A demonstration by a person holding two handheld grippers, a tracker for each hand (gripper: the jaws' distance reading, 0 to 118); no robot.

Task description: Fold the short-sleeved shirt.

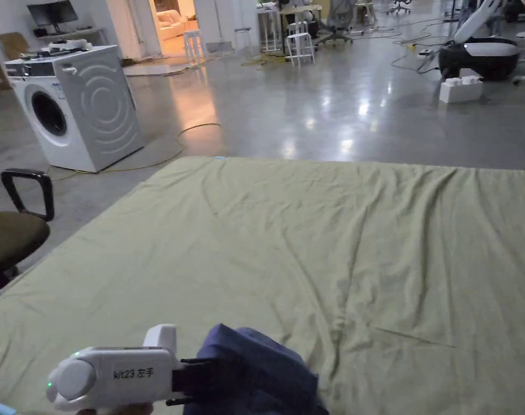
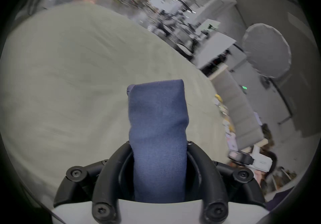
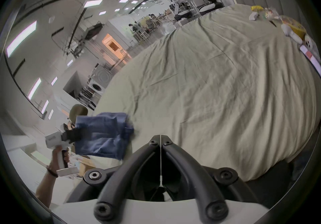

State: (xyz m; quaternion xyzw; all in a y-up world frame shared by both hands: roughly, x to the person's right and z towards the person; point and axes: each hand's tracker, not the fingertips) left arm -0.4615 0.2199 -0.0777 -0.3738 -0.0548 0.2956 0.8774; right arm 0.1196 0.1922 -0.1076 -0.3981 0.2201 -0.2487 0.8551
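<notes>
Left tongs clamp a bunched navy-blue cotton short-sleeved shirt at six o'clock above the pale-green bed sheet; right tongs are clenched empty.

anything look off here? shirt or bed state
The blue shirt is bunched in the left gripper and held in the air at the near edge of the bed, not spread flat on the green sheet. The right gripper is shut on nothing. Small items lie along the sheet's far edge.
</notes>
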